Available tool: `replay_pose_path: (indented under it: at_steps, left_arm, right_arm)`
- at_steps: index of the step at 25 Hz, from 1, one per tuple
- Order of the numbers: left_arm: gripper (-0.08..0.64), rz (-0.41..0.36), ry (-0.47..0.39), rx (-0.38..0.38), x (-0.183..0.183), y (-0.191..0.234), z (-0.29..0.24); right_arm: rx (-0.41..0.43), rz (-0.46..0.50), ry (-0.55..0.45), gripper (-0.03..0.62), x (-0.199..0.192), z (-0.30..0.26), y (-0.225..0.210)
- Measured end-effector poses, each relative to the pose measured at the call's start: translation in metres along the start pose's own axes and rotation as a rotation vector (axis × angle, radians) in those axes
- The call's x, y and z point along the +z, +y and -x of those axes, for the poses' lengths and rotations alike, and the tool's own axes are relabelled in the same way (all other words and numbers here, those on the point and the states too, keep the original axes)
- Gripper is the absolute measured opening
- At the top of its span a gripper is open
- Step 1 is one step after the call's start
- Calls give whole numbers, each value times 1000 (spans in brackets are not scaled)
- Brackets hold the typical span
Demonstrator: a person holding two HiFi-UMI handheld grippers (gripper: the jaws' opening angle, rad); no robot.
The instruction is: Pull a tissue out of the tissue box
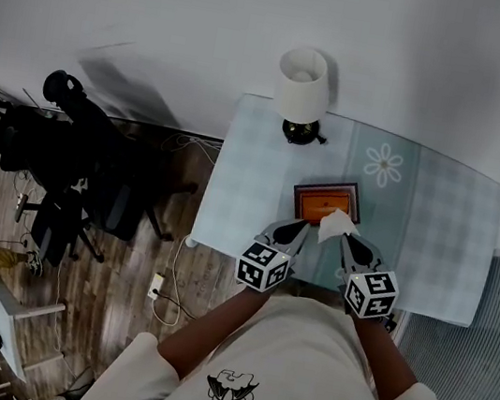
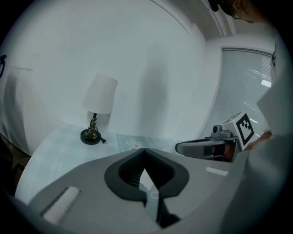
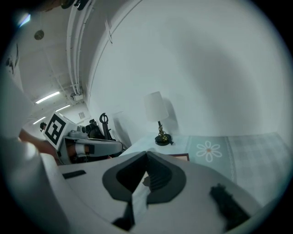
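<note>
The tissue box [image 1: 326, 199], brown with an orange top, lies on the pale blue tablecloth [image 1: 254, 176]. In the head view a white tissue [image 1: 337, 225] stands up above the box's near edge, at the tip of my right gripper [image 1: 346, 240]. The right gripper view shows the right gripper [image 3: 146, 153] shut on a white strip of tissue [image 3: 137, 199], with a corner of the box [image 3: 181, 156] past the jaws. My left gripper [image 1: 303, 227] hovers just left of the tissue, its jaws together [image 2: 145, 151]. Only a thin pale sliver shows in their slit.
A white-shaded lamp [image 1: 302, 84] stands at the table's far edge, also visible in the left gripper view [image 2: 99, 96]. A daisy print [image 1: 384, 164] marks the cloth. Dark chairs [image 1: 75, 165] and cables sit on the wooden floor to the left. A wall lies behind.
</note>
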State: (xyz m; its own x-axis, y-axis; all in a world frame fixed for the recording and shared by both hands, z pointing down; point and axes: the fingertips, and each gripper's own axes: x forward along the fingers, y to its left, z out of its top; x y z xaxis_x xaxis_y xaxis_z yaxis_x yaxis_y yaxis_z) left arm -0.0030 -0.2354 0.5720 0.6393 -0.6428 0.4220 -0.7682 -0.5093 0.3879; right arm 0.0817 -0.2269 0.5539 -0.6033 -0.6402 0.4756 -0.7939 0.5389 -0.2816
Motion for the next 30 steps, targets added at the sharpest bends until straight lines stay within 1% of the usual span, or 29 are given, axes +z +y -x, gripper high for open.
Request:
replay_pose_path:
  at_steps: [4,8,13,18,24,30]
  left_arm:
    - [3,-26,-26,-9,13,-10,15]
    - [3,-18,-50,-18,22,-16,26]
    - [3,-42,-56,-15,21,-22,34]
    - [3,-39,-45,-19,15,-23,32]
    - [3,-46,-55,-23,20,-25,29]
    - [3,-29,-58,-26,21,-21,28]
  right_arm:
    - [9,19,-44,14,17,20,11]
    - [14,25,-83,14,31,36,16]
    - [11,33,-111,14,35,45,16]
    - [18,16,-109,14,29,40,17]
    - [16,26,-108,14,29,36,18]
    - [0,48,-95,12,29,34,17]
